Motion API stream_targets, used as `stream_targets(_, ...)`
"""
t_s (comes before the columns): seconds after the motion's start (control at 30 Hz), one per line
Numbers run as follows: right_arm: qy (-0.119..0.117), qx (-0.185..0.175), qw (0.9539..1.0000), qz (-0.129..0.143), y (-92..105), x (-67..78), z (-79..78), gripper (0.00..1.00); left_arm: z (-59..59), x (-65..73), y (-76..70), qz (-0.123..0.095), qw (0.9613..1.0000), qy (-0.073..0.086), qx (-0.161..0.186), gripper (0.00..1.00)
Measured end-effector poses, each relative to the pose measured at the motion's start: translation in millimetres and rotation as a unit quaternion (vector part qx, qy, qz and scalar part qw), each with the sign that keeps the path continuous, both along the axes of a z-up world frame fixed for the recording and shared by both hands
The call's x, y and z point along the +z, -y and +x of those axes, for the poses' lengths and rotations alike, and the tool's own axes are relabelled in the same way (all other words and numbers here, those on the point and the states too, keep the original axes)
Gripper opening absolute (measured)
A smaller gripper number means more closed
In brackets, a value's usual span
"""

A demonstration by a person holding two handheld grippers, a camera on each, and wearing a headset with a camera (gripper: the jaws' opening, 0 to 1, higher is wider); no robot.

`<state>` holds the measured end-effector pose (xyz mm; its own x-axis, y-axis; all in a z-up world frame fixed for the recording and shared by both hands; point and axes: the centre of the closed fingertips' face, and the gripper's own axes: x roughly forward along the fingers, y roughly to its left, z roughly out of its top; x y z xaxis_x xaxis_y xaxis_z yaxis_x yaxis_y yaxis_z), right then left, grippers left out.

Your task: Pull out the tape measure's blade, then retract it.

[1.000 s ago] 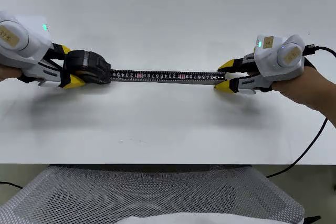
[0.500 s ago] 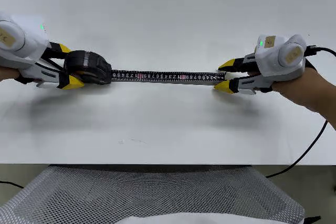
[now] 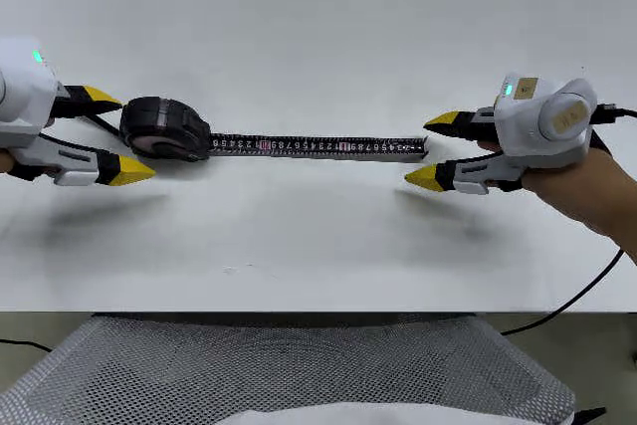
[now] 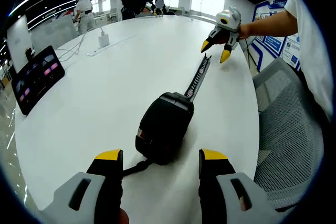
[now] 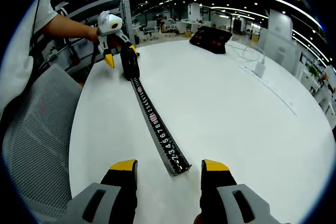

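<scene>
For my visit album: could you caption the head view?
Open left gripper and right gripper flank a black tape measure on the white table, its blade extended and untouched.

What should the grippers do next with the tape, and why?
Probably bring the left gripper forward and shut it on the case. Both it and the right gripper stand open, gripping nothing, and the blade lies pulled out along the table, so retracting is what is left.
</scene>
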<state>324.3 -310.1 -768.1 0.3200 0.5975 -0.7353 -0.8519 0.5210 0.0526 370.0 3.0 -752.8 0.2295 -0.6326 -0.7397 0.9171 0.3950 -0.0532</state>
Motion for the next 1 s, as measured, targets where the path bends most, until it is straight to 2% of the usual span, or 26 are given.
stream_targets(0.17, 0.008, -0.023, 0.9997, 0.007, 0.5, 6.7, -4.6, 0.52, 1.8, 9.4, -5.4, -0.016, 0.9993, 0.016, 0.030, 0.56)
stream_targets(0.3, 0.015, -0.040, 0.9990, 0.010, 2.8, 11.5, -8.0, 0.58, -1.1, 16.5, -8.3, -0.029, 0.9981, 0.020, 0.050, 0.58)
stream_targets(0.43, 0.019, -0.058, 0.9980, 0.016, 5.6, 17.1, -11.2, 0.63, -3.8, 25.3, -11.1, -0.043, 0.9958, 0.032, 0.074, 0.61)
stream_targets(0.53, 0.025, -0.066, 0.9972, 0.023, 5.1, 20.3, -14.1, 0.68, -8.3, 29.3, -13.2, -0.055, 0.9940, 0.029, 0.089, 0.64)
stream_targets(0.7, 0.031, -0.078, 0.9961, 0.027, 5.0, 23.5, -19.5, 0.74, -15.4, 33.3, -17.4, -0.058, 0.9923, 0.038, 0.102, 0.69)
stream_targets(0.9, 0.039, -0.090, 0.9945, 0.036, 3.4, 30.0, -25.4, 0.80, -24.0, 39.4, -19.3, -0.071, 0.9898, 0.037, 0.117, 0.73)
stream_targets(1.0, 0.035, -0.095, 0.9941, 0.040, 3.1, 32.7, -31.2, 0.83, -26.3, 39.8, -21.8, -0.073, 0.9882, 0.043, 0.128, 0.74)
